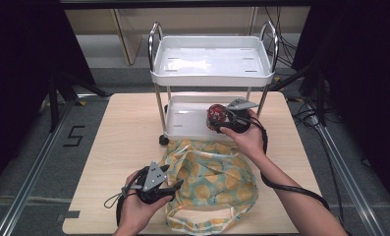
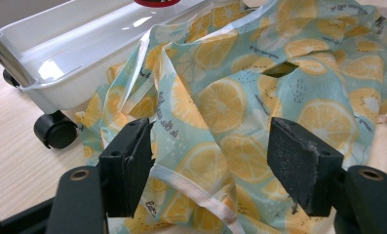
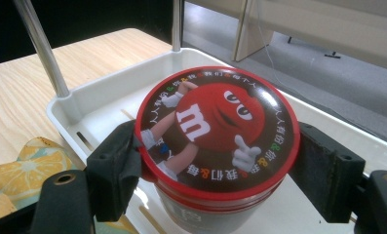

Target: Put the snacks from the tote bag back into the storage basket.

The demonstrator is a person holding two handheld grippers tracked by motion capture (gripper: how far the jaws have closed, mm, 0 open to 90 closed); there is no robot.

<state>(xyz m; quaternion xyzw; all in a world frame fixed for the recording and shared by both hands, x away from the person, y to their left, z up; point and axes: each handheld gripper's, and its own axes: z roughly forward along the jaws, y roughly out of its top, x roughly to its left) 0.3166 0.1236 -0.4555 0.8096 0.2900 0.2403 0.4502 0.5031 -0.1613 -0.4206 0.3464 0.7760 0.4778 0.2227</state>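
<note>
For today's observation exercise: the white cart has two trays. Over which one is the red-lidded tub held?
The lower tray, at table level. The right gripper clamps the red-lidded tub over it, whereas the upper tray, up between the chrome handles, holds nothing.

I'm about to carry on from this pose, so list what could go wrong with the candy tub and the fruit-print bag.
1. The right gripper clamps the round red-lidded candy tub just under its lid rim; if it slips, the tub could drop onto the white plastic cart's lower tray.
2. The left gripper stands open around loose folds of the lemon-print fabric bag; closing may pinch only one layer.
</note>
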